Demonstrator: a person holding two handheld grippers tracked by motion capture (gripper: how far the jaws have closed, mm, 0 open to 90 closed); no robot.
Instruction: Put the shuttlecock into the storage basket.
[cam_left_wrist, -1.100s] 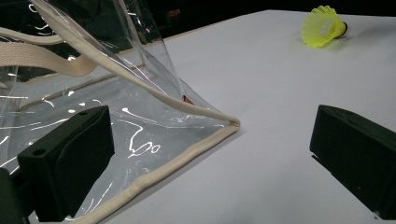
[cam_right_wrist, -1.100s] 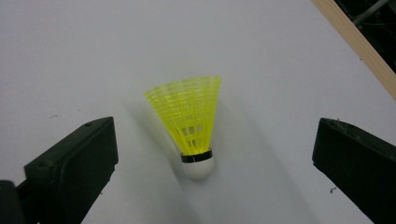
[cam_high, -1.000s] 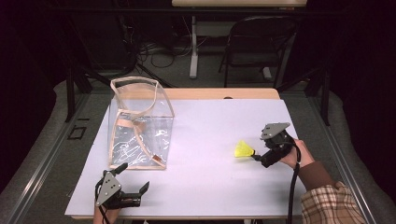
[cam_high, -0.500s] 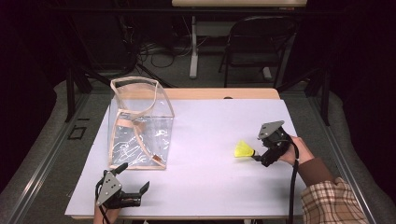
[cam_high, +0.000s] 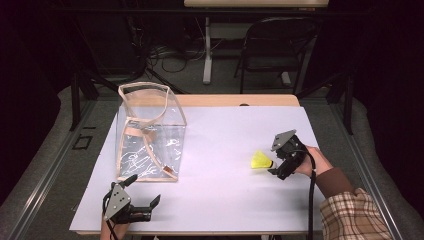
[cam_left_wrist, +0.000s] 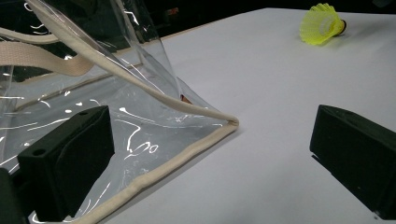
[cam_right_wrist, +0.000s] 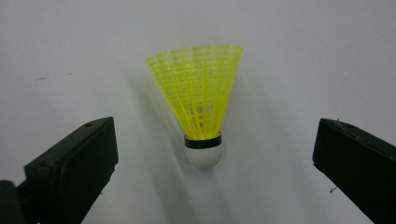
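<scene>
Right gripper (cam_high: 274, 163) agape beside yellow shuttlecock (cam_high: 261, 160); left gripper (cam_high: 143, 195) agape — near clear bag (cam_high: 150, 135)

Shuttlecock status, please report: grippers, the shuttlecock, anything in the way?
Right gripper open, fingers either side of the shuttlecock, not touching. Shuttlecock lies on the table. Left gripper open, near the clear bag. Nothing in the way.

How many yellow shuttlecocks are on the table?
1. The yellow plastic shuttlecock with a white cork tip lies on the white table, right side, just ahead of the right claw, whose jaws stand open around it. None shows inside the clear plastic bag.
</scene>
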